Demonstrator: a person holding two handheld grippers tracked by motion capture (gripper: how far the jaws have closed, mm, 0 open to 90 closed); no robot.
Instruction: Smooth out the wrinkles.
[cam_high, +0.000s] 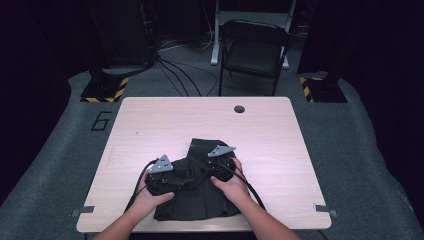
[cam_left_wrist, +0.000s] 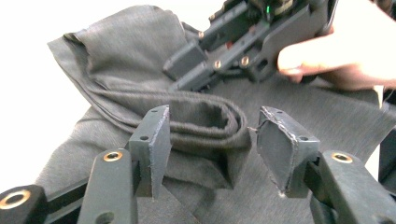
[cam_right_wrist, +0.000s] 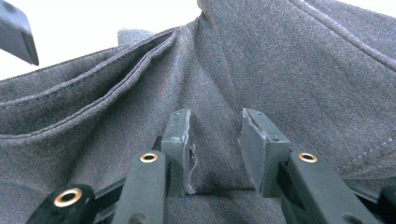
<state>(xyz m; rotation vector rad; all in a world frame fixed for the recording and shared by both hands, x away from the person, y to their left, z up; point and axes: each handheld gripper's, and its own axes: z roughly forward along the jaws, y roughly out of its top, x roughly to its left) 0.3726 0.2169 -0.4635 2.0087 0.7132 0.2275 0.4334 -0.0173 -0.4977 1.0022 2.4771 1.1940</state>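
Observation:
A dark grey garment (cam_high: 200, 200) lies bunched on the near middle of the wooden table (cam_high: 150, 125). Both hands hold grippers down on it, close together. My left gripper (cam_high: 177, 176) is open; in the left gripper view its jaws (cam_left_wrist: 210, 135) straddle a rolled fold of the cloth (cam_left_wrist: 205, 123), without pinching it. My right gripper (cam_high: 206, 168) is also open, with its jaws (cam_right_wrist: 215, 140) pressed onto the fabric (cam_right_wrist: 280, 70) and a low ridge of cloth between them. The right gripper (cam_left_wrist: 187, 65) sits just beyond the fold in the left gripper view, held by a hand (cam_left_wrist: 336, 56).
The table has a round cable hole (cam_high: 239, 108) at its far middle. Bare wood lies to the left, right and far side of the garment. Beyond the table stand a black folding chair (cam_high: 255, 50), floor cables (cam_high: 175, 70) and two hazard-striped bases (cam_high: 105, 89).

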